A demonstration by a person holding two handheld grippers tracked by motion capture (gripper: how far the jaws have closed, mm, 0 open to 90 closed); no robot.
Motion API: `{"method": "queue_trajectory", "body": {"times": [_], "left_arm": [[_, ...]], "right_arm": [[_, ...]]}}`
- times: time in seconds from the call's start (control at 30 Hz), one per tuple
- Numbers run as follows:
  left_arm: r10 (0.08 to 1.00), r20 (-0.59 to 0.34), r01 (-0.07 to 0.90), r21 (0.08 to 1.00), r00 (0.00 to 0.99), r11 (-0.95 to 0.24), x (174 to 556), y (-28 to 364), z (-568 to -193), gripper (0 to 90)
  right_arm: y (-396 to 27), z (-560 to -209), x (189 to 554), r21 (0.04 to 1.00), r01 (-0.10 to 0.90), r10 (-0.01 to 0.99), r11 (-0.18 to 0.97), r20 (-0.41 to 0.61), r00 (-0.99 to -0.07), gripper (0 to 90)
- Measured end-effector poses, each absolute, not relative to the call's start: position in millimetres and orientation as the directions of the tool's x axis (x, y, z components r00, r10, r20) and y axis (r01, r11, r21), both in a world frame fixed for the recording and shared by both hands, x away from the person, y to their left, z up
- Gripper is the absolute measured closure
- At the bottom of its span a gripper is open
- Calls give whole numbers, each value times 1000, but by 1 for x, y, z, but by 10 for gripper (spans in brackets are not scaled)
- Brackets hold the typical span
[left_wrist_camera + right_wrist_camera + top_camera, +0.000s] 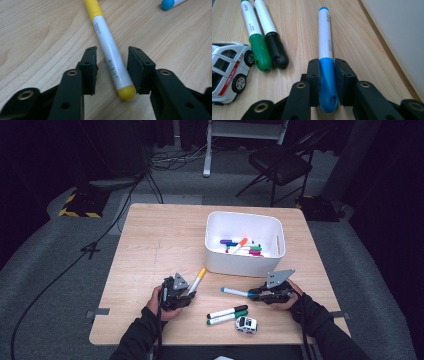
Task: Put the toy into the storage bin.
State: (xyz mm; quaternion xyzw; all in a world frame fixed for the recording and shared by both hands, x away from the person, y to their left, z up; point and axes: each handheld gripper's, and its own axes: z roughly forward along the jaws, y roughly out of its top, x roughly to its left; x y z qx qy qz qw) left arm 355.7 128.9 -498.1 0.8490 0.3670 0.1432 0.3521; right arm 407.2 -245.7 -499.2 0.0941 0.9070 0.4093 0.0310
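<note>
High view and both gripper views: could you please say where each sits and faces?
High view: above the person's side, facing forward-down at the table; forearms show.
Left gripper view: rides left gripper, along jaws flanking yellow marker.
Right gripper view: rides right gripper, jaws clamping blue marker.
Shared: blue marker, all three.

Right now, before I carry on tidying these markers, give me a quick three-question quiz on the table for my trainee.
1. Which colour of marker is clamped between the fingers of the right gripper? A green, B blue, C black.
2. True or false: the toy ambulance sits inside the white bin.
3. Fill in: the marker lying between the fingers of the left gripper has ___ ends.
Key: 1 B, the blue marker. 2 False, it stands on the table. 3 Yellow: it is the yellow marker.
</note>
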Motion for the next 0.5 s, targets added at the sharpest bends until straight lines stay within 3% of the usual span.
{"method": "queue_trajectory", "body": {"times": [0.2, 0.5], "left_arm": [[644, -21, 470, 702, 764, -535, 351, 128, -498, 737], [534, -51, 407, 709, 844, -576, 347, 119, -499, 660]], "right_arm": [[-250, -499, 407, 746, 160, 212, 646, 26, -977, 750], [-264, -497, 406, 739, 159, 228, 654, 7, -974, 751]]}}
